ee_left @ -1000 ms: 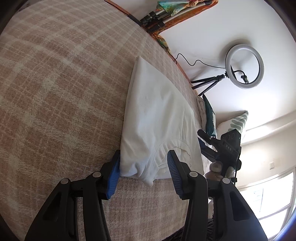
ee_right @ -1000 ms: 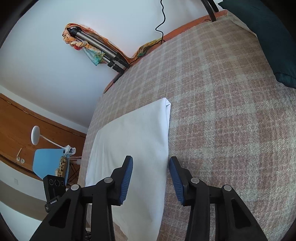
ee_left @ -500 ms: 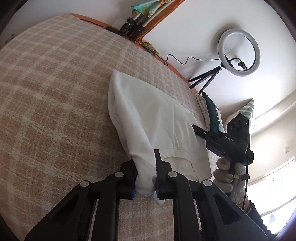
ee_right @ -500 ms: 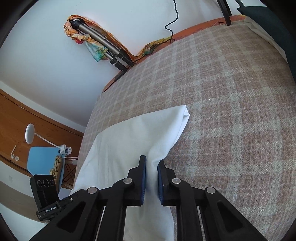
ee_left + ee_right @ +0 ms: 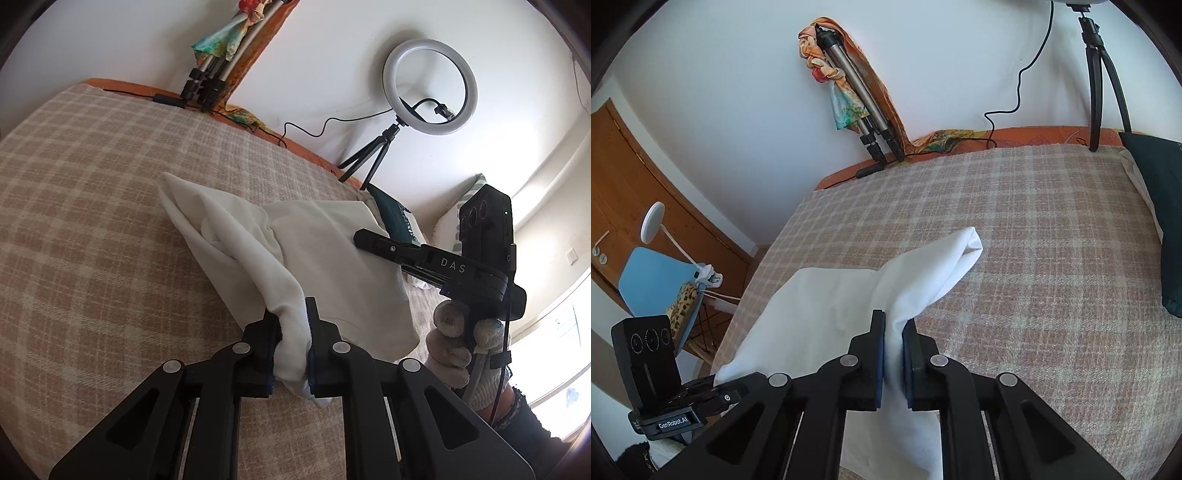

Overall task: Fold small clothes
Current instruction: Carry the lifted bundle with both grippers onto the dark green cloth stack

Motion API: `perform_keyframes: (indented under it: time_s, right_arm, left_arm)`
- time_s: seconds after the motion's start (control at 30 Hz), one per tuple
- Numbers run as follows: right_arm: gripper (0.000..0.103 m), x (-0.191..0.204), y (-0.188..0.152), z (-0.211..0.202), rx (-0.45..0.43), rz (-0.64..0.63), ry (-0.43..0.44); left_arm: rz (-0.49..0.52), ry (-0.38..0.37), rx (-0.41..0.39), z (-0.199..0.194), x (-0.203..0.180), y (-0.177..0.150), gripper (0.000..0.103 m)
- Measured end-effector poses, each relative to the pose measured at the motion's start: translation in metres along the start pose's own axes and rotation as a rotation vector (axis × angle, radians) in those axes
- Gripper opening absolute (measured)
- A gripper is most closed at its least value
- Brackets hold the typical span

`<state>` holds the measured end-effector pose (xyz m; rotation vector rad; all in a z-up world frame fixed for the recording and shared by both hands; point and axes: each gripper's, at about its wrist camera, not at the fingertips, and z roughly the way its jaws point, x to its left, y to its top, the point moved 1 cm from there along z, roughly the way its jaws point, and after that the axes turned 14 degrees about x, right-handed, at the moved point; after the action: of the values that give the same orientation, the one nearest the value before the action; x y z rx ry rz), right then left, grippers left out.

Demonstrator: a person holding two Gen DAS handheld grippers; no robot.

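A white garment lies on the plaid bedspread with its near edge lifted. My left gripper is shut on a bunched corner of that edge. My right gripper is shut on the opposite corner, and the white garment rises from the bed into its pads. In the left wrist view a gloved hand holds the right gripper at the cloth's right side. The left gripper shows at the lower left of the right wrist view. The far end of the garment rests on the bed.
A ring light on a small tripod stands by the wall. A folded tripod draped with a colourful scarf leans there. A dark teal pillow lies at the bed's right. A blue chair and a wooden door are beyond the left edge.
Both grippers went from open around the garment's near corners to shut on them. They then rose, pulling the near edge up off the bedspread.
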<state>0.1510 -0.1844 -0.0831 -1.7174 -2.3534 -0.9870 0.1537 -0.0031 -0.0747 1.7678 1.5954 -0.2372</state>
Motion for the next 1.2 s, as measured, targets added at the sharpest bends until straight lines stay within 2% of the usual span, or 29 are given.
perform_keyframes:
  time_s: [0.23, 0.53, 0.9, 1.2]
  right_arm:
    - [0.006, 0.004, -0.004, -0.021, -0.033, -0.040, -0.044]
    - [0.006, -0.002, -0.011, -0.055, -0.076, -0.094, -0.192]
    - [0.006, -0.035, -0.012, -0.099, -0.133, -0.098, -0.326]
    - [0.006, -0.099, -0.002, -0.153, -0.196, -0.031, -0.380]
  left_arm:
    - [0.063, -0.034, -0.001, 0.006, -0.034, 0.010, 0.010]
    - [0.134, -0.044, 0.014, 0.028, -0.070, 0.019, 0.010]
    - [0.188, -0.072, 0.029, 0.065, -0.115, 0.040, 0.010]
    - [0.270, -0.107, 0.005, 0.099, -0.170, 0.080, 0.010]
